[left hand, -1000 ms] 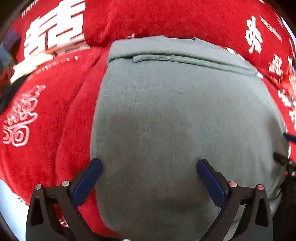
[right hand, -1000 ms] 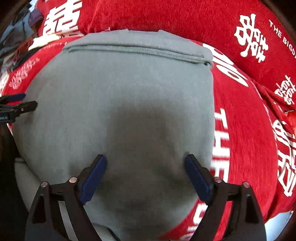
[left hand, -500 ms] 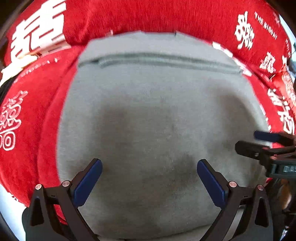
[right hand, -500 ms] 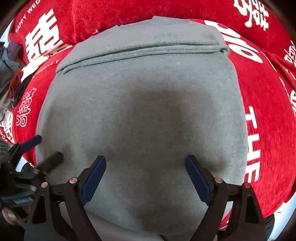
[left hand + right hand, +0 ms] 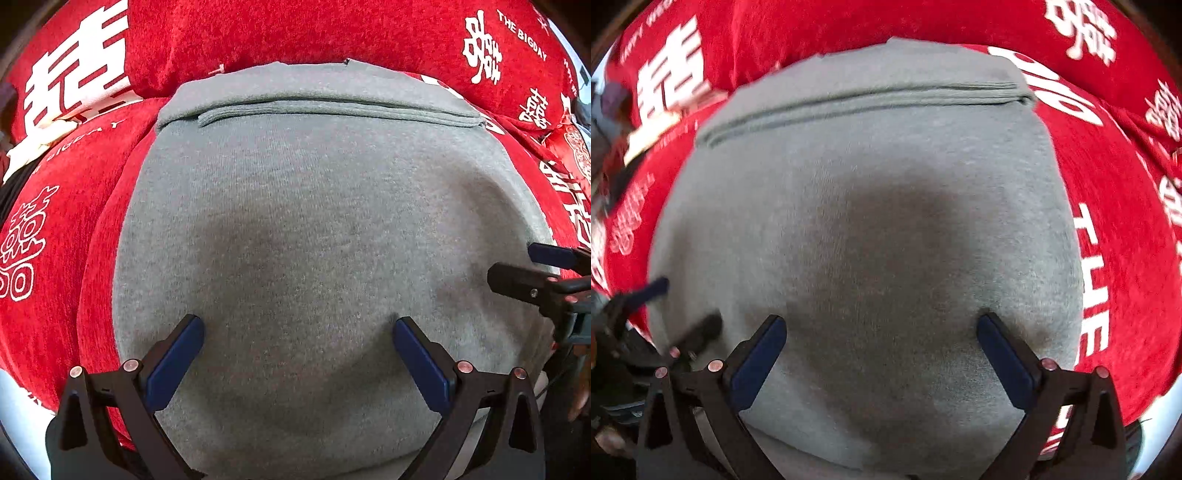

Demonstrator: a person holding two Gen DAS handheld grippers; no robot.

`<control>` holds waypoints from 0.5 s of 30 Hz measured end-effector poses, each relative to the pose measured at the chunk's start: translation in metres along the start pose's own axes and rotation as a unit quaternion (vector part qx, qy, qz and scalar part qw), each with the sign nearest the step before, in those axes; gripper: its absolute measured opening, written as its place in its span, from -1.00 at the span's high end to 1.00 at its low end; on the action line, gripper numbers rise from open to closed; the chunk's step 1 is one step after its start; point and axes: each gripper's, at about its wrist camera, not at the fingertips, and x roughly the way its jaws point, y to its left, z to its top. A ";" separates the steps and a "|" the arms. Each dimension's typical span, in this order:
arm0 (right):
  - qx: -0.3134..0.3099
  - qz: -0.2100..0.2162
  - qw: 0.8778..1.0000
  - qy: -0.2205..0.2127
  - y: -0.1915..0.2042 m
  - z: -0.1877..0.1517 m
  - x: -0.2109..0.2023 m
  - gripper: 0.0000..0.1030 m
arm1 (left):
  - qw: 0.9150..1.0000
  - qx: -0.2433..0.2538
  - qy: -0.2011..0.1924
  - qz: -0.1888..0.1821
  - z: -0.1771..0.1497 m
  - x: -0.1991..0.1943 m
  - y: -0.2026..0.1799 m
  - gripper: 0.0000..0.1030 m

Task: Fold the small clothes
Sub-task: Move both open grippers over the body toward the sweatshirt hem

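At the far left a red cloth (image 5: 55, 258) printed with white characters and lettering covers the surface, rising at the back into a soft red fold. On it lies the grey garment (image 5: 314, 221), spread flat, with a folded band of its own fabric running across its far edge. The left gripper (image 5: 297, 332) hangs over the near part of the garment, its blue-padded fingers (image 5: 173, 360) spread wide with only grey fabric showing between them, gripping nothing. Whether the pads touch the cloth cannot be told. Further right, the right gripper (image 5: 882, 332) is over the same garment, its fingers (image 5: 1006, 360) likewise wide apart and empty. In the left wrist view its dark fingers enter from the right edge over the garment's right side; in the right wrist view the left gripper shows blurred at the left edge. Right of the garment, the red cloth carries large white letters reading THE.
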 end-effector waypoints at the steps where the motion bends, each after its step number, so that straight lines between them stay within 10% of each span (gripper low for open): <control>1: -0.001 0.003 1.000 -0.001 0.000 -0.001 0.000 -1.00 | 1.000 0.001 -0.004 0.000 -0.002 0.000 0.000 -1.00; 15: 0.037 0.043 0.998 -0.038 -0.015 0.006 -0.008 -1.00 | 0.997 -0.038 -0.057 0.028 0.027 -0.018 0.026 -1.00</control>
